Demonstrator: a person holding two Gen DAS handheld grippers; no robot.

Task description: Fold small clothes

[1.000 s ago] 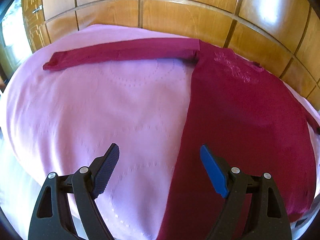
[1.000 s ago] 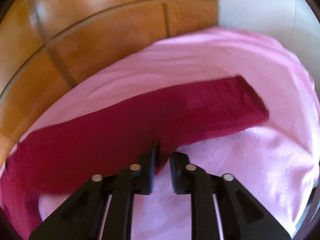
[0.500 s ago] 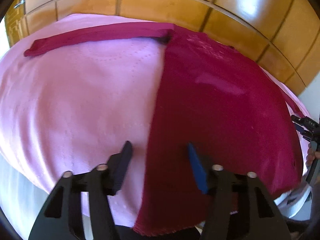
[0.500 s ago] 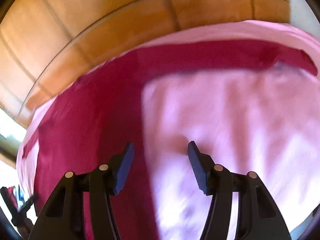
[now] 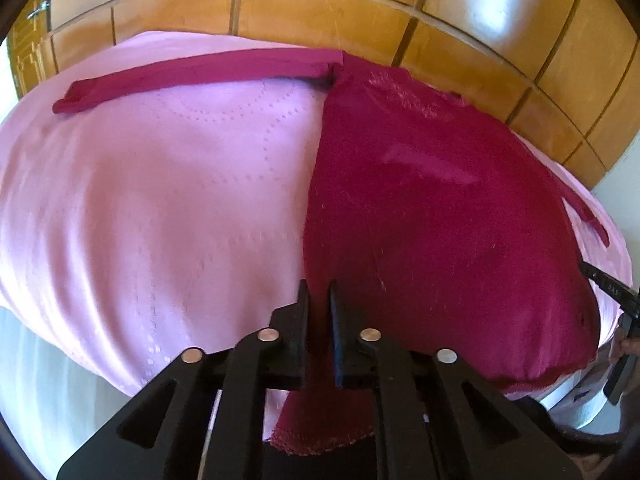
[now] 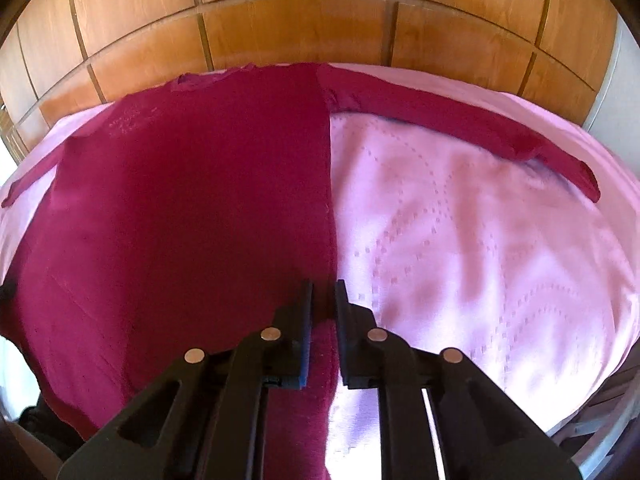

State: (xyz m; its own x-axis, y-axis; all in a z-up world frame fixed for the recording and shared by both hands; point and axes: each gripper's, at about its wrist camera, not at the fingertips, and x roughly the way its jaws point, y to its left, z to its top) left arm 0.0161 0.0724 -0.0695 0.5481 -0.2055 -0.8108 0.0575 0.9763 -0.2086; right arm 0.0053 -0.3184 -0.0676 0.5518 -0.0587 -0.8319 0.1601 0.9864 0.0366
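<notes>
A dark red long-sleeved top [image 5: 432,208] lies spread on a pink cover [image 5: 160,200], both sleeves stretched out sideways. In the left wrist view its left sleeve [image 5: 200,72] runs along the far edge. My left gripper [image 5: 319,292] is shut on the top's left side edge near the hem. In the right wrist view the top [image 6: 180,208] fills the left half and its right sleeve [image 6: 460,124] runs to the right. My right gripper [image 6: 324,292] is shut on the top's right side edge near the hem; it also shows in the left wrist view [image 5: 612,292].
The pink cover [image 6: 480,240] drapes over a rounded surface. A wooden panelled wall [image 6: 300,20] stands close behind it. The hem hangs over the near edge [image 5: 320,436]. A white wall strip [image 6: 616,100] is at the far right.
Both grippers were open half a second ago and have closed on the top's side edges near the hem. The right gripper let go of the right sleeve and swung to the body.
</notes>
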